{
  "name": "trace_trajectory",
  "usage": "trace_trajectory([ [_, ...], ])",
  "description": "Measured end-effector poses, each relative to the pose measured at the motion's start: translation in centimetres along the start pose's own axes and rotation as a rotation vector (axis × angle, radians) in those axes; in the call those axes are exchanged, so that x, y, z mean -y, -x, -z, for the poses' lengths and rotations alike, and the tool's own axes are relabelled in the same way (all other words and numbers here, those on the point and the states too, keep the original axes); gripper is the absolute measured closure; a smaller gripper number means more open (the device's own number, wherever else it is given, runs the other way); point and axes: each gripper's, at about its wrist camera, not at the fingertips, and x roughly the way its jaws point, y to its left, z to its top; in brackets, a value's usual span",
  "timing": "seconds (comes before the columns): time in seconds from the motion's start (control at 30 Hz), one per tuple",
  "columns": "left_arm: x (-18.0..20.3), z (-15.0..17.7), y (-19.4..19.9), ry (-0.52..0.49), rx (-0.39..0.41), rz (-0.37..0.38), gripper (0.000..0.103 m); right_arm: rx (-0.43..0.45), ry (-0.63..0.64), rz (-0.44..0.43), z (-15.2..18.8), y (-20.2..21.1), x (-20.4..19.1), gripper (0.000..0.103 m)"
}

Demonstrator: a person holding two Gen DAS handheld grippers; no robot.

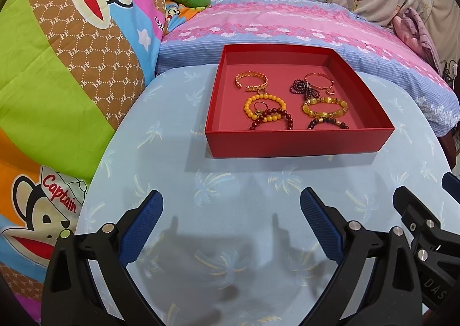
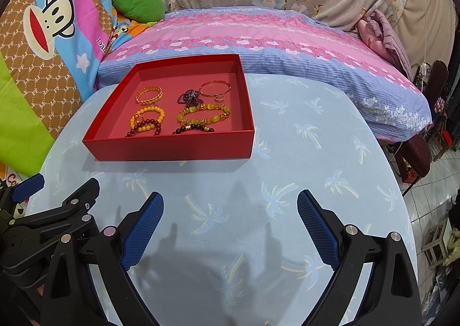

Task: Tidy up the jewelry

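Red box (image 1: 299, 142) of bracelets (image 1: 266, 109) sits ahead of both wide-open, empty tongs, straight before the left tongs (image 1: 231, 225), off to the left of the right tongs (image 2: 230, 225).

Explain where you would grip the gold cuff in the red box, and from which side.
Grip the gold cuff across its band, from above: it lies flat in the box's far left corner, clear of the beads, and the walls block a level approach.
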Motion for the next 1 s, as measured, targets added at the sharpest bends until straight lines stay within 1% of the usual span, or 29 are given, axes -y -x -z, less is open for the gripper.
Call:
trace_trajectory([
  [1.0, -0.05, -0.14, -0.09, 0.002, 0.000, 0.006, 0.011, -0.009, 0.007, 0.005, 0.31, -0.39, 0.10, 0.013],
])
